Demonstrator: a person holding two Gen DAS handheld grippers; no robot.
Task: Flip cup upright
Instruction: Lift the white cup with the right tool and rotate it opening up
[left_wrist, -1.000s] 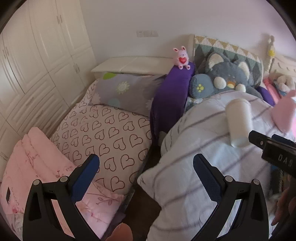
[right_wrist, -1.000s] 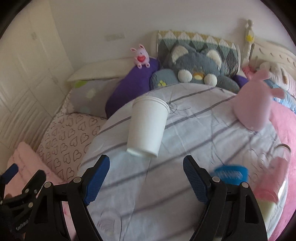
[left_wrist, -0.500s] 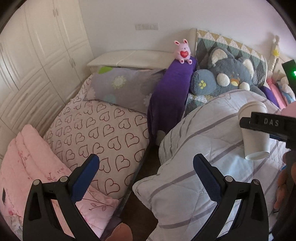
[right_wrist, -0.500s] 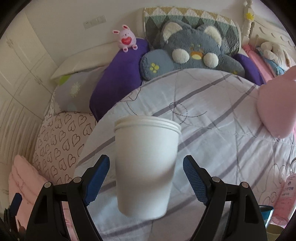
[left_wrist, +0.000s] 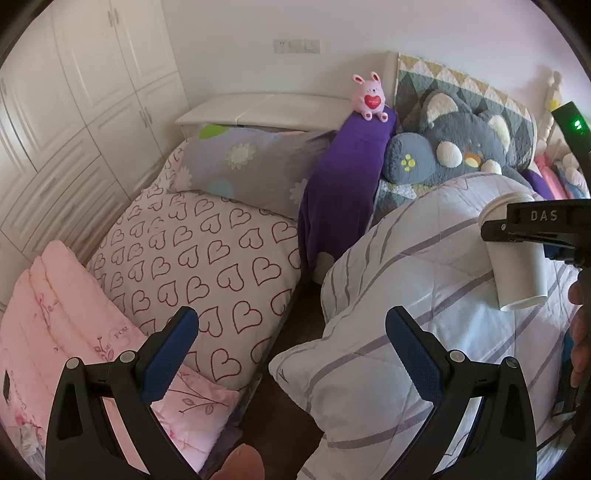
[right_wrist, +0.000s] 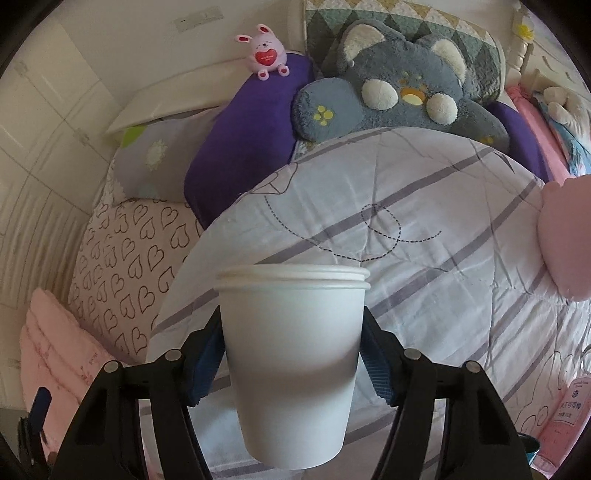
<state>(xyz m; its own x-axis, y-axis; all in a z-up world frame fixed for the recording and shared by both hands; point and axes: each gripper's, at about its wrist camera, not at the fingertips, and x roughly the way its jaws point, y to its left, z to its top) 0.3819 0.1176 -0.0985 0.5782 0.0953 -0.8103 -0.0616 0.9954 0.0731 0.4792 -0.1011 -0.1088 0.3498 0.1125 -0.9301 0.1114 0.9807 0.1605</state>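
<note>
A white paper cup (right_wrist: 291, 365) fills the middle of the right wrist view, rim away from the camera and base towards it, on the striped quilt (right_wrist: 424, 229). My right gripper (right_wrist: 291, 354) is closed around the cup's sides, its blue pads pressed on both walls. In the left wrist view the cup (left_wrist: 517, 273) shows at the far right with the right gripper's black finger (left_wrist: 535, 221) across it. My left gripper (left_wrist: 291, 343) is open and empty, over the gap between the two beds.
A grey plush cushion (right_wrist: 399, 96), purple pillow (right_wrist: 236, 140) and small pink bunny (right_wrist: 264, 51) lie at the bed head. A pink plush (right_wrist: 565, 236) lies right, a pink bottle (right_wrist: 565, 413) lower right. A heart-print quilt (left_wrist: 199, 258) and pink blanket (left_wrist: 55, 332) lie left.
My right gripper moved forward onto the cup and closed on its sides. The left gripper stayed open, shifting only slightly.
</note>
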